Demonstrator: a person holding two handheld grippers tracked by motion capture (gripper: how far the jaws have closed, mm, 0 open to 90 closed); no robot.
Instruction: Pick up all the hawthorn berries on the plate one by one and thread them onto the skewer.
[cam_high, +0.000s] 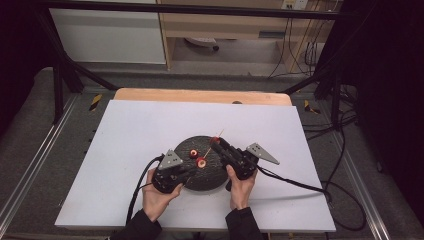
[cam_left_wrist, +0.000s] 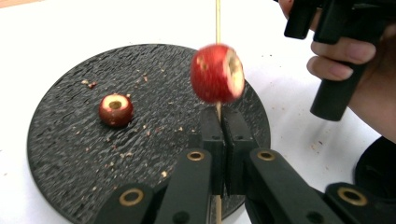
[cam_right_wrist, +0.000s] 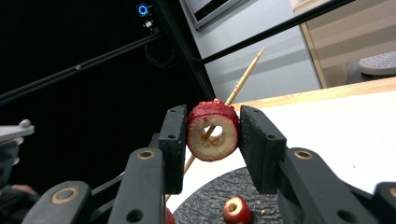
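A thin wooden skewer (cam_left_wrist: 217, 18) slants up over the black round plate (cam_high: 212, 177). My left gripper (cam_left_wrist: 223, 116) is shut on its lower end. One cored red fruit (cam_left_wrist: 217, 72) is threaded on the skewer just above those jaws. Higher up, my right gripper (cam_right_wrist: 212, 128) is shut on a second cored red fruit (cam_right_wrist: 212, 132), and the skewer passes through its hole with the tip (cam_right_wrist: 260, 50) sticking out beyond. A third cored fruit (cam_left_wrist: 115, 109) lies loose on the plate. In the high view the left gripper (cam_high: 191, 172) and right gripper (cam_high: 216, 142) meet over the plate.
The plate, dotted with crumbs (cam_left_wrist: 140, 79), sits on a white board (cam_high: 130, 150) with a wooden table edge (cam_high: 200, 95) behind it. Gripper cables (cam_high: 300, 185) trail off to the right and the front left. Black frame bars (cam_high: 200, 9) cross the back.
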